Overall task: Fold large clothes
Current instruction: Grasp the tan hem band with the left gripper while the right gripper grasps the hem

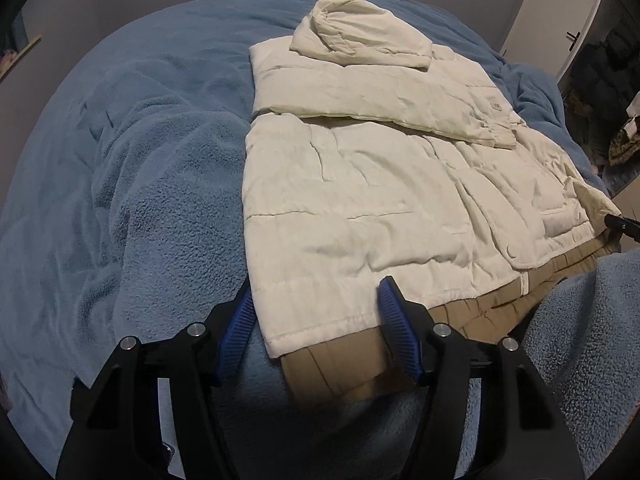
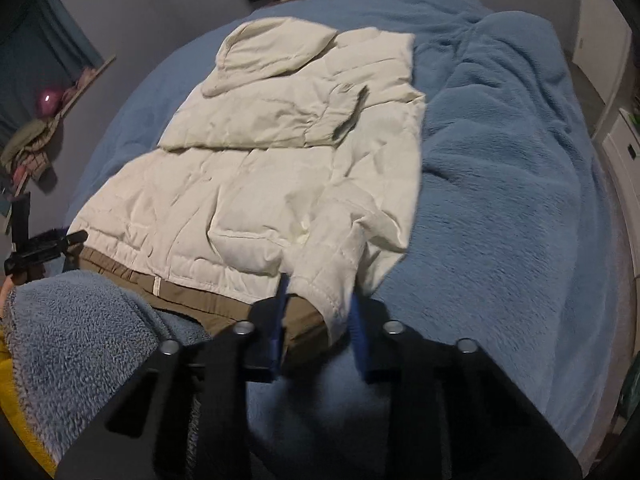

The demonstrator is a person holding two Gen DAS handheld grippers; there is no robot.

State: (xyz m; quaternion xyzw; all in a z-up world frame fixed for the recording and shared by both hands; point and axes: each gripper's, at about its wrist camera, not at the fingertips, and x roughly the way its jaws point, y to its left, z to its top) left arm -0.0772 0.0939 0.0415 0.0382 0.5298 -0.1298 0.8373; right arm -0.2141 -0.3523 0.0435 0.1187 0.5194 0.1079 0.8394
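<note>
A cream puffer jacket (image 1: 360,200) with a hood lies flat on a blue fleece blanket, sleeves folded across the chest; its tan lining (image 1: 344,364) shows at the hem. It also shows in the right wrist view (image 2: 260,184). My left gripper (image 1: 316,320) is open, its blue pads either side of the jacket's near left hem corner, which it does not grip. My right gripper (image 2: 318,320) has its pads around the jacket's right hem corner (image 2: 332,300), closed partway on the cloth. The left gripper is also visible in the right wrist view (image 2: 44,248).
The blue blanket (image 1: 120,200) covers the whole bed and bunches up at the right (image 2: 500,160). A shelf with a pink ball (image 2: 48,102) hangs at the left wall. A door (image 1: 568,20) and a white cabinet (image 2: 624,160) stand at the right.
</note>
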